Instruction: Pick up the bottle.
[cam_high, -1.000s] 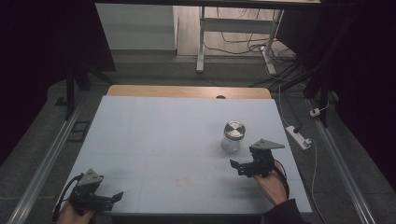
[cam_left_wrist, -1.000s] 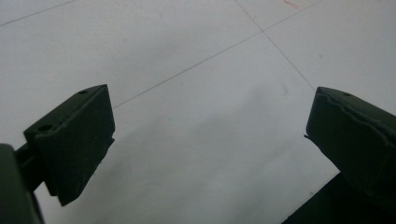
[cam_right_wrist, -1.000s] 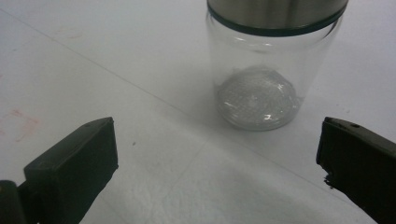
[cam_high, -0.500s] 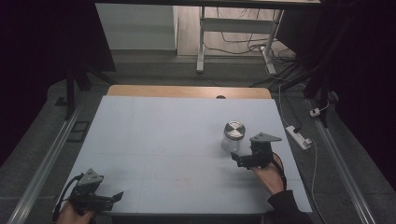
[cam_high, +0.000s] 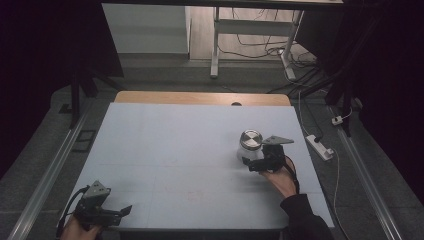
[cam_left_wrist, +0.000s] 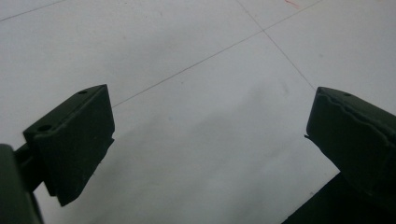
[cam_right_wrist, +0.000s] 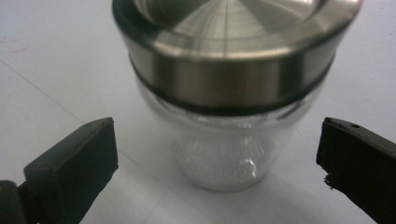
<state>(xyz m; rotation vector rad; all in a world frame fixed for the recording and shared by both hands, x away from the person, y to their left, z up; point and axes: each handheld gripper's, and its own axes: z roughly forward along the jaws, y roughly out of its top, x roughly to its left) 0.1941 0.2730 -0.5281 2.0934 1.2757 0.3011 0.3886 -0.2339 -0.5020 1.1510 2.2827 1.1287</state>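
A glass jar (cam_high: 249, 145) with a brushed-metal lid (cam_right_wrist: 233, 46) is stood upright on the right half of the white table (cam_high: 175, 145); the right hand-held gripper (cam_high: 256, 164) is positioned just beside it on the near side, jaws spread wide and not touching the glass; the left hand-held gripper (cam_high: 122, 212) is held at the near left table edge, well apart from the jar, jaws likewise spread with nothing between them.
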